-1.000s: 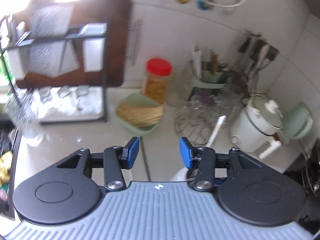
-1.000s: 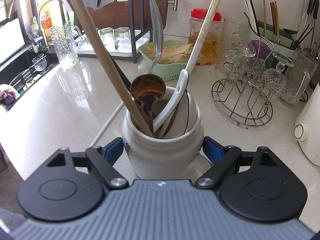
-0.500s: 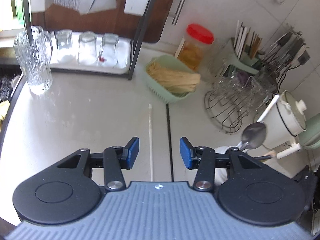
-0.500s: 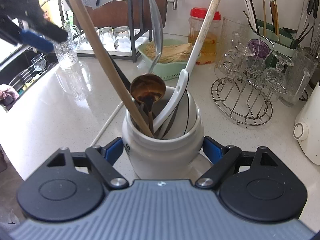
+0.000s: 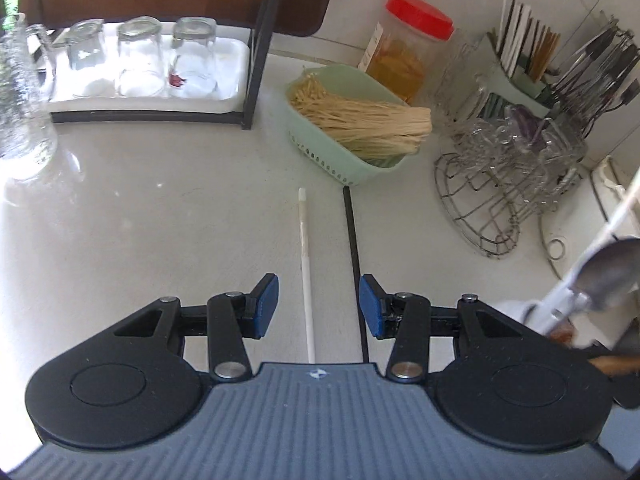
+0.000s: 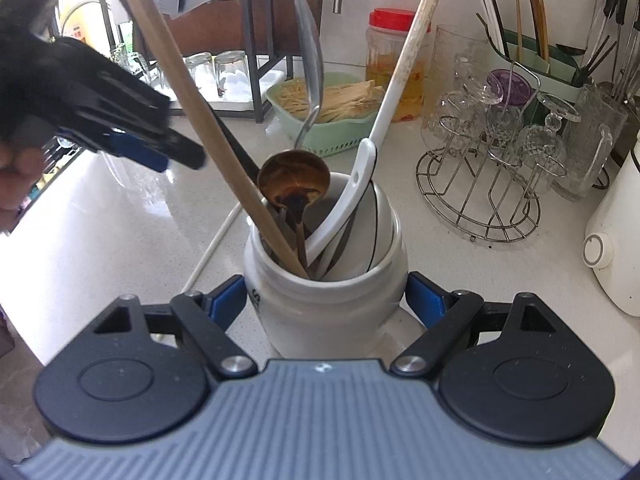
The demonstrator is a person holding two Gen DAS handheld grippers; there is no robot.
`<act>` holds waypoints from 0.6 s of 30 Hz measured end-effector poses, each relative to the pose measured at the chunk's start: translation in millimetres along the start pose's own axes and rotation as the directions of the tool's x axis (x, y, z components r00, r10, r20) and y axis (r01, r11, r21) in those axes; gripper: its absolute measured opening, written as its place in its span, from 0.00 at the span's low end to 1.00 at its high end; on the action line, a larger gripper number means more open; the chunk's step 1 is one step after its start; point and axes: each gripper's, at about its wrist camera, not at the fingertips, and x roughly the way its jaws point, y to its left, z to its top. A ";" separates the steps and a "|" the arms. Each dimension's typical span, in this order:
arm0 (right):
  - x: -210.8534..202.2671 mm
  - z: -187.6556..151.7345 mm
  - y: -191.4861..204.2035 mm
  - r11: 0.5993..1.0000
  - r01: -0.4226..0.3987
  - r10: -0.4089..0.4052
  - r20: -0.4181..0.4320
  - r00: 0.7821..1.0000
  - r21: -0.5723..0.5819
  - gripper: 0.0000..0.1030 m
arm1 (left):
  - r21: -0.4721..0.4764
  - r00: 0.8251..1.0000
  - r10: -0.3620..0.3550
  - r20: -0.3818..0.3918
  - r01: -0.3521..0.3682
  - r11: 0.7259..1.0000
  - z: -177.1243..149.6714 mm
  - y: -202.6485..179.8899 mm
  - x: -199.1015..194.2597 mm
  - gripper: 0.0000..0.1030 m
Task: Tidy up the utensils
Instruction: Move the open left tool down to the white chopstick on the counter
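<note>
Lower now, the left gripper (image 5: 319, 306) hangs open astride a white chopstick (image 5: 305, 264) lying on the counter (image 5: 140, 220). Right gripper (image 6: 326, 294) clasps the crock (image 6: 326, 292), already holding several utensils; that chopstick remains.

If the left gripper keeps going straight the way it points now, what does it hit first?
Most likely the white chopstick lying on the countertop: it runs lengthwise between the open fingers of the left gripper. Nothing else shows in that line, though how far above the counter the fingers are is unclear.
</note>
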 end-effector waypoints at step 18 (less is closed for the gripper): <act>1.6 -0.7 -3.1 1.000 -0.014 0.014 0.001 1.000 -0.013 0.86 | 0.012 0.995 0.099 0.017 -0.099 0.995 22.3 -9.6 88.2 0.40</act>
